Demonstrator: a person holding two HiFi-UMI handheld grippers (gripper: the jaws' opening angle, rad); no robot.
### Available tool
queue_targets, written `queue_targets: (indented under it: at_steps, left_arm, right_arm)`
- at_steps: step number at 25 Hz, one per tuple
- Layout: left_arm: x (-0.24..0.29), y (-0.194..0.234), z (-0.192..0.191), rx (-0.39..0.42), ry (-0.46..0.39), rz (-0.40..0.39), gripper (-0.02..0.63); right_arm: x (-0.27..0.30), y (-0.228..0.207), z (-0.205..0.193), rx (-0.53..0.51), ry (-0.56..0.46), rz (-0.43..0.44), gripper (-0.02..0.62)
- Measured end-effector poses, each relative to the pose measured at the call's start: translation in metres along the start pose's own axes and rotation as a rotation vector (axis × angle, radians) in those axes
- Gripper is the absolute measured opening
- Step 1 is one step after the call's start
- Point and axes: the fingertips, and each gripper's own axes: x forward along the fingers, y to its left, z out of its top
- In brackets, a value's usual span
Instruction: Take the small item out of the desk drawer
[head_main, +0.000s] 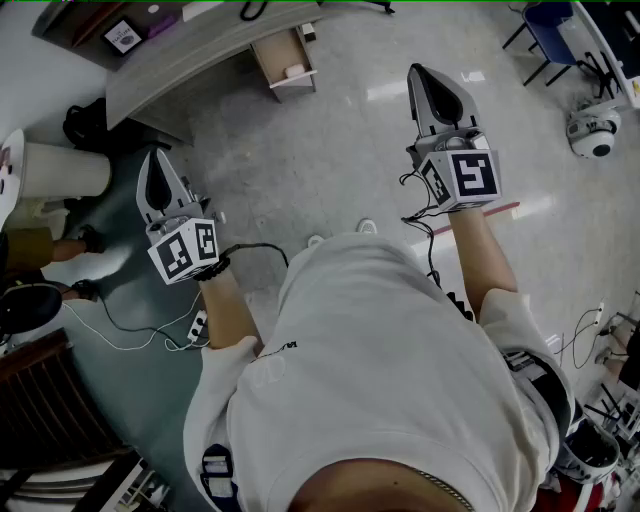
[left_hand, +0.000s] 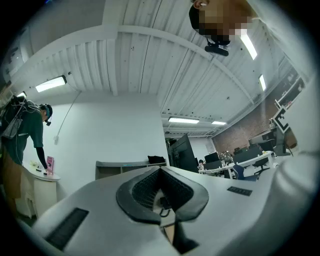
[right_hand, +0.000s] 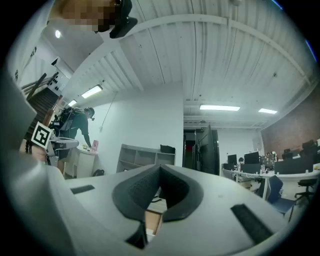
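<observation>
Small item (head_main: 294, 71) in open drawer (head_main: 278, 52) of desk (head_main: 190, 55), left gripper (head_main: 157, 187) and right gripper (head_main: 438, 95) pressed together, empty, well short of it

Head view steeply down, gripper views level ahead, sharing far desk (head_main: 200, 55)

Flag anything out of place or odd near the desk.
The desk drawer stands pulled out, with a small pink item lying inside. Loose cables trail over the floor at left. Nothing looks spilled or broken.
</observation>
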Motion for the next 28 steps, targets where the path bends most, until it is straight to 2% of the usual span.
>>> queue_targets:
  at_steps: [5, 16, 20, 24, 28]
  left_arm:
    - [0.006, -0.009, -0.003, -0.015, 0.008, -0.015, -0.002]
    - [0.021, -0.069, -0.017, -0.107, 0.045, -0.042, -0.002]
    - [0.027, -0.093, -0.021, -0.111, 0.049, -0.038, -0.002]
    - [0.026, -0.113, -0.024, -0.112, 0.069, -0.035, -0.002]
    - [0.025, -0.114, -0.027, -0.112, 0.085, -0.015, -0.002]
  right_arm:
    - [0.005, -0.003, -0.005, 0.01, 0.013, 0.015, 0.0]
    - [0.003, -0.027, -0.017, 0.009, 0.012, 0.087, 0.002]
    - [0.004, -0.04, -0.026, 0.021, 0.025, 0.123, 0.002]
    - [0.008, -0.047, -0.044, 0.048, 0.087, 0.162, 0.002]
    - [0.014, -0.049, -0.051, 0.085, 0.096, 0.179, 0.002]
